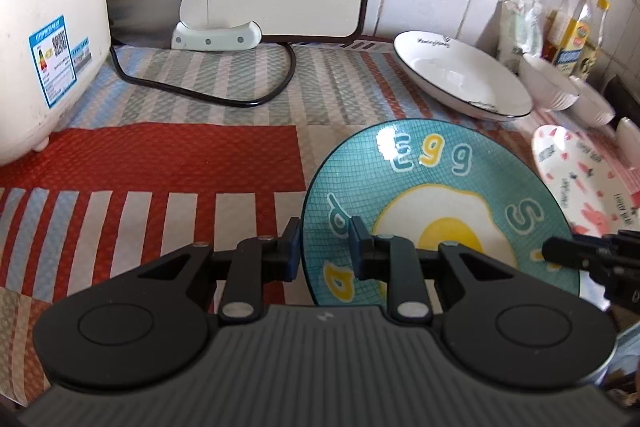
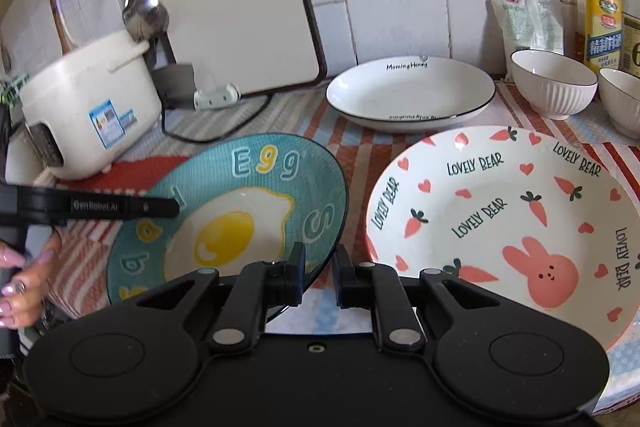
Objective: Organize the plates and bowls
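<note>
- The left gripper (image 1: 325, 247) has its fingers apart, straddling the left rim of the teal egg plate (image 1: 436, 211): one pad outside the rim, one over the plate's inner face, with a gap still showing, so it is not yet clamped.
- The right gripper (image 2: 320, 273) stands likewise with its fingers apart about the plate's right rim, one pad over the plate, the other over the strip of desk between it and the bear plate (image 2: 500, 219).
- The egg plate lies near the front edge of the desk (image 1: 160, 155), just beside the pink-rimmed bear plate; it seems tilted, though whether it has left the cloth I cannot tell.
- Behind them, towards the back edge, sits the white black-rimmed plate (image 2: 408, 95), with two white bowls (image 2: 554, 83) at the back right corner.
- The step in hand looks to be gripping the egg plate to stack it.
- To do it well: seat each pad squarely on the rim before closing, since glazed ceramic will likely slip; close both sides evenly, lift level, and keep clear of the bear plate's edge.
</note>
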### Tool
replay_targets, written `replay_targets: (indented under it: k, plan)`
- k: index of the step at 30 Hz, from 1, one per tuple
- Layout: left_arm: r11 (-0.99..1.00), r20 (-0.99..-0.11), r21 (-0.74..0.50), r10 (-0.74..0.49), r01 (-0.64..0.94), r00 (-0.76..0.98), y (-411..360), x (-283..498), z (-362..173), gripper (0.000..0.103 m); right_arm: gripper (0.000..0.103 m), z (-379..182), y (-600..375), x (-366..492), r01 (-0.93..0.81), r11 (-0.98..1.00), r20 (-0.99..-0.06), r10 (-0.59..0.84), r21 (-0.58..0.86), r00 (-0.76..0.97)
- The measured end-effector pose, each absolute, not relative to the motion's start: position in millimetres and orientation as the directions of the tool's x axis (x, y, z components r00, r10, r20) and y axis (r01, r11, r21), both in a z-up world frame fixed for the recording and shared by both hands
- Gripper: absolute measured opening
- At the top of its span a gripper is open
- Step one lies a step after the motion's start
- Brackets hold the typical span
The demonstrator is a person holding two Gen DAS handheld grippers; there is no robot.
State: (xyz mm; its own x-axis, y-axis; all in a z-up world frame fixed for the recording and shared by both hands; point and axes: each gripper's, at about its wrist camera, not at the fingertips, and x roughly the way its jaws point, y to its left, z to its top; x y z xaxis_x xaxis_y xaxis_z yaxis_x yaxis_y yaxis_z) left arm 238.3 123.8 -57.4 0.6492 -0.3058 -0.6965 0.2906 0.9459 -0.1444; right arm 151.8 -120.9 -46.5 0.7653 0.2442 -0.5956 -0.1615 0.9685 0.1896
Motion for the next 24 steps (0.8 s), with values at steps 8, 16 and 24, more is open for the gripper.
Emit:
replay_targets:
  k: [8, 16, 24]
  plan:
    - [0.95, -0.634, 0.057, -0.204, 0.308, 0.746, 104, 221, -32, 0.049, 0.046, -32, -123, 118, -0.244, 0.965, -0.535, 0.259, 0.101, 0.804]
    - [0.872, -0.633, 0.076, -0.332, 0.483, 0.7, 80, 180, 11, 0.055, 0.046, 1, -185, 74, -0.228, 0.961, -0.531, 0.275, 0.154, 0.802]
    - [0.725, -0.666, 0.159, -0.422, 0.67, 0.615, 20, 138, 44, 0.063, 0.057, 16, -245, 32, -0.196, 0.967, -0.538, 0.254, 0.164, 0.804]
